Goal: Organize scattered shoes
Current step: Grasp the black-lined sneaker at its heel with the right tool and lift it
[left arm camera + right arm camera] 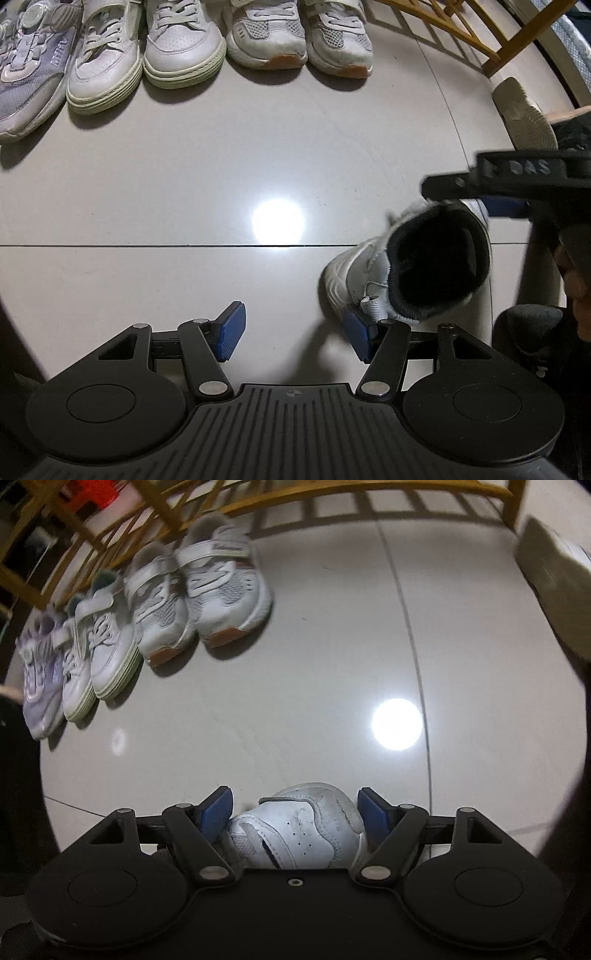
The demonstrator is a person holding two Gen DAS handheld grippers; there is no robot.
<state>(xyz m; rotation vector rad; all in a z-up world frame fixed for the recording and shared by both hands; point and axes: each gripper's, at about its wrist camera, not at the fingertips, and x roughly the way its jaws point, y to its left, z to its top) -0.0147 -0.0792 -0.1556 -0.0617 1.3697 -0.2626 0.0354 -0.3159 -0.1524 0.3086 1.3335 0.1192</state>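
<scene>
Between right pads: white leather sneaker with dark lining (295, 834), on pale tiled floor (295, 701), toe pointing forward.
Right gripper (295, 818): apart, straddling, nearer.
Left gripper (291, 332): apart, empty, sneaker just right.

Both wrist views look steeply down, close; share shoe row (184, 48), floor (314, 701).

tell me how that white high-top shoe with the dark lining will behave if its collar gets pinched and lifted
The white high-top shoe has a padded collar that will probably squash and fold. Its chunky sole likely makes it toe-heavy, so it may swing. On the glossy floor it should slide easily if nudged.
</scene>
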